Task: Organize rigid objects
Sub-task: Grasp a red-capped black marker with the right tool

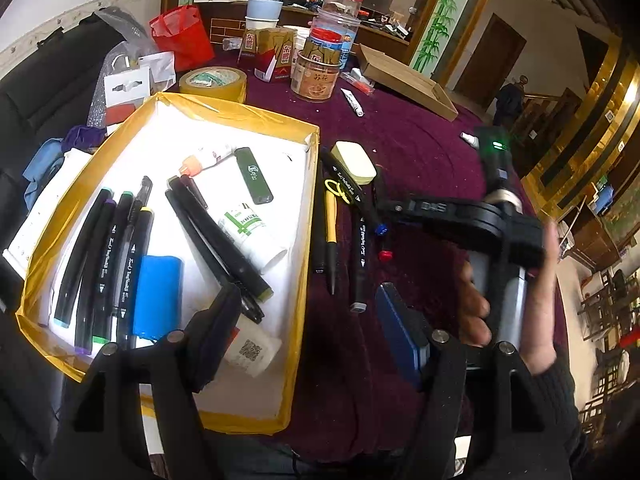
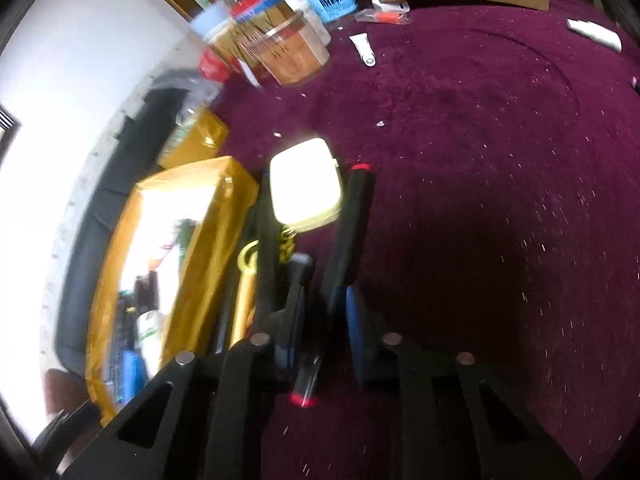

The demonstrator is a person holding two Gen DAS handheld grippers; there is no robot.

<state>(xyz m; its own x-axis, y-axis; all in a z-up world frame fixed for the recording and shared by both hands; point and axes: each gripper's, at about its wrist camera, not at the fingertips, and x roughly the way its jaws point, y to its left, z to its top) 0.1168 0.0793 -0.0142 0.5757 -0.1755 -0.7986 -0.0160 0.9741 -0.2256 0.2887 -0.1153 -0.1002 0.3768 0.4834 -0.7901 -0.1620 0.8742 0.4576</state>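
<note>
A yellow-taped white box (image 1: 240, 118) holds several markers, a blue block (image 1: 157, 294), a green lighter (image 1: 253, 176) and white tubes. On the purple cloth beside it lie markers (image 1: 359, 256), a yellow pen (image 1: 330, 232) and a pale yellow case (image 1: 355, 162). My left gripper (image 1: 308, 328) is open, one finger over the box and one over the cloth. My right gripper (image 2: 326, 312) straddles a black red-capped marker (image 2: 344, 248) on the cloth, fingers close to its sides; the view is blurred. The case also shows in the right wrist view (image 2: 306, 182).
Jars (image 1: 318, 76), a tape roll (image 1: 214, 82), a red bag (image 1: 182, 36) and a cardboard tray (image 1: 408, 80) stand at the table's far side. A small white tube (image 1: 353, 102) lies on the cloth. A black chair (image 1: 36, 80) is at left.
</note>
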